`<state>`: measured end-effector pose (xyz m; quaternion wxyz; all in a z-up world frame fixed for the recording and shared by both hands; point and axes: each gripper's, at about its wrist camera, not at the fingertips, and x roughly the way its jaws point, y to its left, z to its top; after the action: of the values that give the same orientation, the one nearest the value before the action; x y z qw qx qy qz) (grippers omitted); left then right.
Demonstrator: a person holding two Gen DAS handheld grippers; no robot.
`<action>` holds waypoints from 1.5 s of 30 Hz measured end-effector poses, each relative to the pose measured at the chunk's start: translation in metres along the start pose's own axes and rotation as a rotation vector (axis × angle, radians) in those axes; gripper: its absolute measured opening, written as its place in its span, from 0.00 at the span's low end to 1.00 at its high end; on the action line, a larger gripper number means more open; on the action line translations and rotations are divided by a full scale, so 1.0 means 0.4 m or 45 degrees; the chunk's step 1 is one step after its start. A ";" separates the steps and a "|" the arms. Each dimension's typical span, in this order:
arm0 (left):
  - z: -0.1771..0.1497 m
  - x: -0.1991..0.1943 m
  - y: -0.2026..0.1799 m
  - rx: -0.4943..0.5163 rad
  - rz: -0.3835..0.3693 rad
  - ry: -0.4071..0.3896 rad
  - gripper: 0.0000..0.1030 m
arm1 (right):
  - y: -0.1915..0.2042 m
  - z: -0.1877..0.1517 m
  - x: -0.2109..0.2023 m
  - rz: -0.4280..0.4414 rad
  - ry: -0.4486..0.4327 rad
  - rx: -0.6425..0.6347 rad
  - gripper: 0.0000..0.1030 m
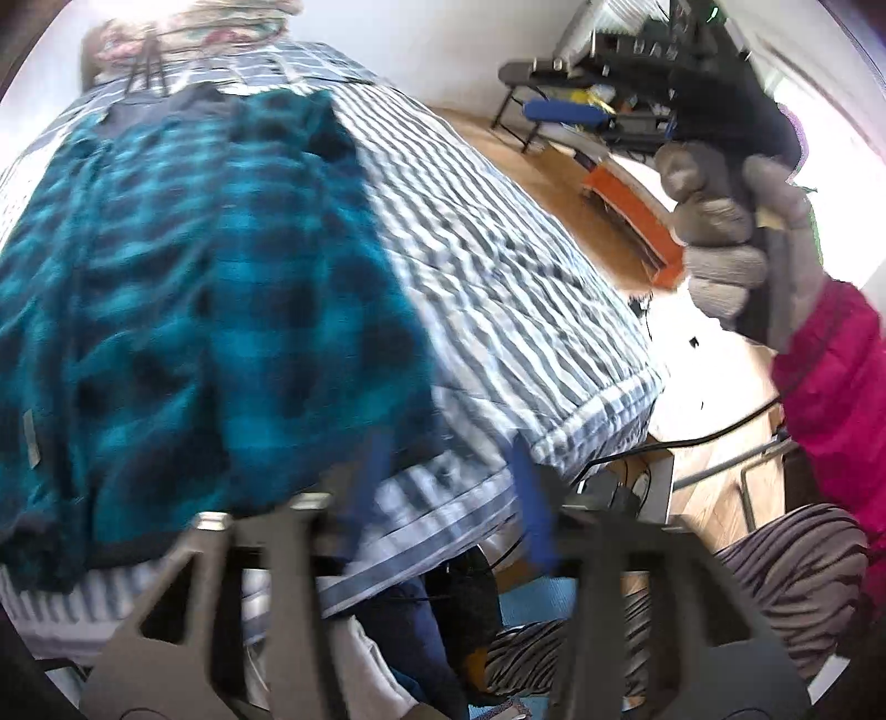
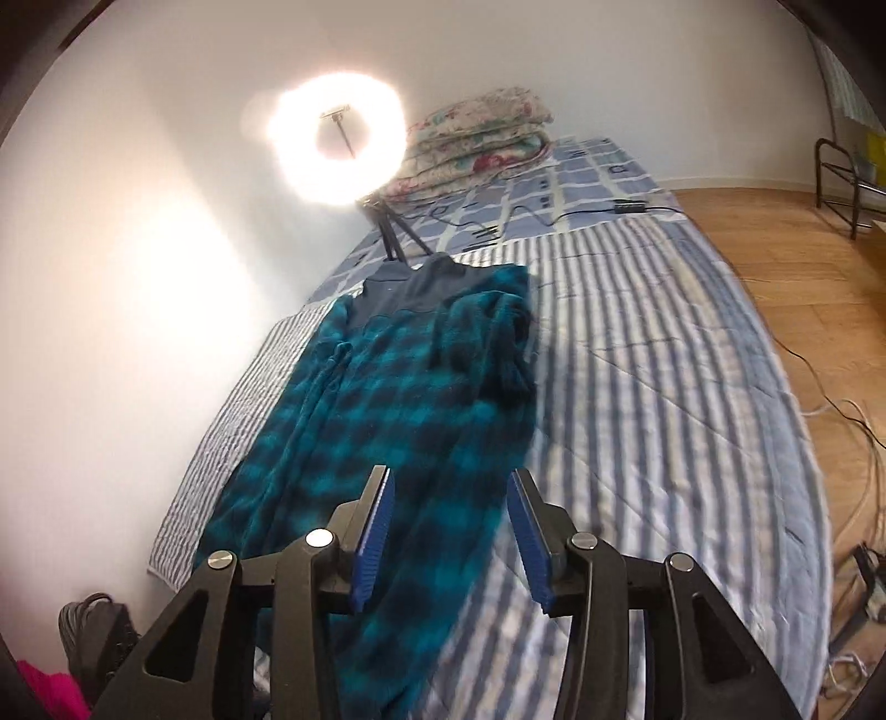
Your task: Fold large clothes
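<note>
The teal robe (image 2: 387, 399) lies lengthwise on the bed (image 2: 637, 387), folded narrow along the wall side. My left hand-held gripper (image 1: 448, 487) and right hand-held gripper (image 2: 451, 531) both stand apart, holding nothing. The next fold could go crooked on this slack fleece, and the ring light (image 2: 335, 147) tripod crowds the collar.

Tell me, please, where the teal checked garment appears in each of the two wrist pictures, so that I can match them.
Left wrist view: the teal checked garment fills the left half, lying on the striped quilt.
Right wrist view: the garment runs from the lower middle up to the centre, left of the bare quilt.
Shared landmark: the folded floral blanket beyond the garment's collar.
</note>
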<state>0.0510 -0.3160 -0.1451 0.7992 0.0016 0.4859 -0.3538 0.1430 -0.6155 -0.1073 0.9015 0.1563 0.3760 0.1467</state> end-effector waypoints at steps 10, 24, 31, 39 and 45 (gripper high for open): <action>0.035 0.206 -0.004 0.024 0.283 0.230 0.57 | -0.078 -0.035 -0.051 -0.012 -0.011 0.110 0.44; 0.050 0.148 0.104 -0.256 0.104 0.084 0.08 | -0.064 -0.018 0.095 0.038 0.061 0.139 0.46; 0.070 0.036 0.140 -0.367 -0.040 -0.041 0.08 | -0.109 0.027 0.258 0.028 0.145 0.228 0.63; 0.064 0.025 0.148 -0.371 -0.066 -0.052 0.08 | -0.167 0.068 0.463 0.101 0.184 0.399 0.67; 0.055 0.023 0.156 -0.395 -0.094 -0.048 0.08 | -0.187 0.080 0.567 0.153 0.165 0.497 0.61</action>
<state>0.1061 -0.2820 -0.1621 0.7854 -0.1463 0.5192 -0.3036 0.3301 -0.6021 -0.2586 0.8177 0.3403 0.4444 0.1344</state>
